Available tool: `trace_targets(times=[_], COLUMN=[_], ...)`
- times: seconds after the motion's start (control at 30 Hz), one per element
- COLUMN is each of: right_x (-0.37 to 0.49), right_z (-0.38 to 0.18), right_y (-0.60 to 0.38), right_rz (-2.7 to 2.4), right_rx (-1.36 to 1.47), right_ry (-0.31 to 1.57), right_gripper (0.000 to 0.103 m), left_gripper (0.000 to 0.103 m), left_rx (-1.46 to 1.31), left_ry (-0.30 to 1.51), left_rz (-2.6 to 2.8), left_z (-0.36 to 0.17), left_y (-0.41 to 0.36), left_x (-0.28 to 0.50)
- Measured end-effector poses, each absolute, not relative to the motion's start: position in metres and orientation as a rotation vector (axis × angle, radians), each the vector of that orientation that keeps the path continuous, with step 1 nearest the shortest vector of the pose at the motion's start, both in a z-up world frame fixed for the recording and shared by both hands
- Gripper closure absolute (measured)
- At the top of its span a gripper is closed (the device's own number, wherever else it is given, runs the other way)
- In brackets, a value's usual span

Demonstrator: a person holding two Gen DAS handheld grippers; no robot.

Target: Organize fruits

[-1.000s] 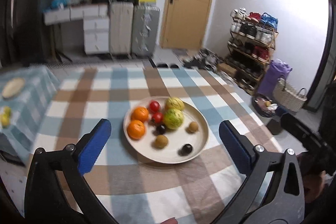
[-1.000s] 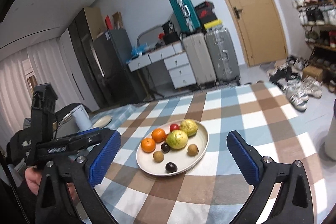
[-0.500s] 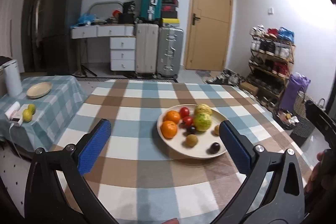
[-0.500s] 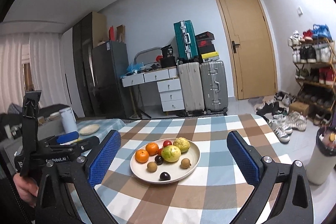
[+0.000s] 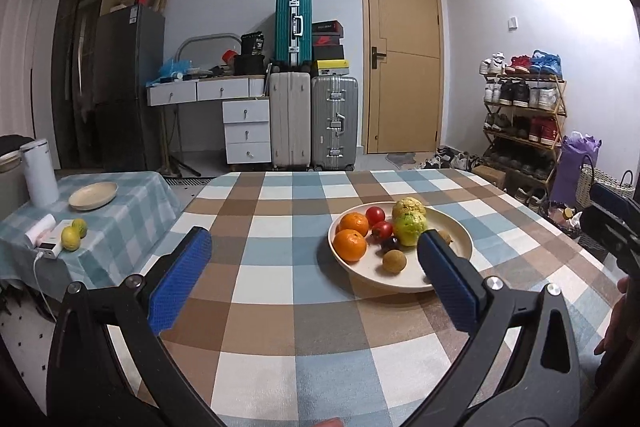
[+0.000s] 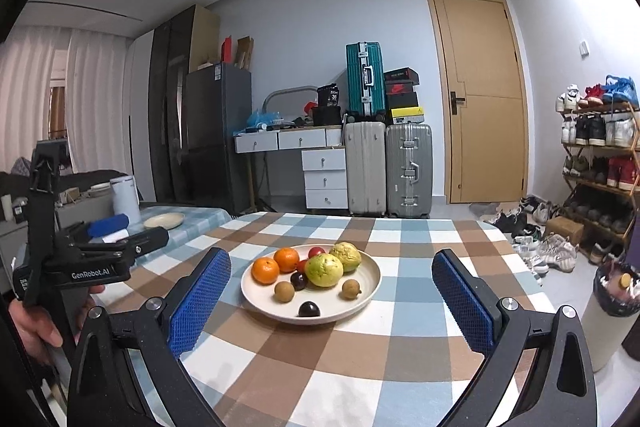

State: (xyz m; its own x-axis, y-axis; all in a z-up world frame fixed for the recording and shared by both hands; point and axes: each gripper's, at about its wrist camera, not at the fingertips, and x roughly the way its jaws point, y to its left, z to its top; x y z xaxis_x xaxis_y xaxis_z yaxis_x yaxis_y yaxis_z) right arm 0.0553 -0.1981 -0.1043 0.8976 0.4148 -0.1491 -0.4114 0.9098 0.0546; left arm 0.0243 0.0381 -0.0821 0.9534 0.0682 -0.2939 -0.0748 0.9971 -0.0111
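Note:
A cream plate [image 5: 460, 239] [image 6: 370, 281] of fruit sits on the checked table [image 5: 280, 267]. It holds two oranges [image 6: 266, 270], red tomatoes [image 5: 375, 215], two yellow-green guavas [image 6: 325, 269], small brown fruits [image 6: 284, 291] and dark plums [image 6: 309, 309]. My left gripper [image 5: 314, 283] is open and empty, low over the table, left of the plate. My right gripper [image 6: 332, 301] is open and empty, with the plate between its fingers farther ahead.
A low side table [image 5: 132, 203] to the left carries an empty cream plate [image 5: 93, 195], two yellow-green fruits [image 5: 71, 239], a white canister [image 5: 38, 173] and a charger. Suitcases, drawers, a door and a shoe rack [image 5: 520, 123] stand behind. A bin [image 6: 612, 311] stands at the right.
Both cameras have tilted up and levelled. The left gripper swung to the left, so the plate now lies toward its right finger. Both stay open.

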Motion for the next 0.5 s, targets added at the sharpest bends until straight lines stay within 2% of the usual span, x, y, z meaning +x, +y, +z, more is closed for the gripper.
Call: trace_targets(times=[0.23, 0.5], right_x=[0.061, 0.074], right_z=[-0.115, -0.121], right_y=[-0.192, -0.179], right_rz=[0.436, 0.424], right_rx=[-0.007, -0.062], right_ry=[0.193, 0.291], right_gripper=[0.0, 0.0], left_gripper=[0.0, 0.0], left_rx=[-0.01, -0.007], left_ry=[0.346, 0.317], left_rz=[0.06, 0.059], left_z=[-0.099, -0.102], left_y=[0.034, 0.032], left_x=[0.034, 0.032])
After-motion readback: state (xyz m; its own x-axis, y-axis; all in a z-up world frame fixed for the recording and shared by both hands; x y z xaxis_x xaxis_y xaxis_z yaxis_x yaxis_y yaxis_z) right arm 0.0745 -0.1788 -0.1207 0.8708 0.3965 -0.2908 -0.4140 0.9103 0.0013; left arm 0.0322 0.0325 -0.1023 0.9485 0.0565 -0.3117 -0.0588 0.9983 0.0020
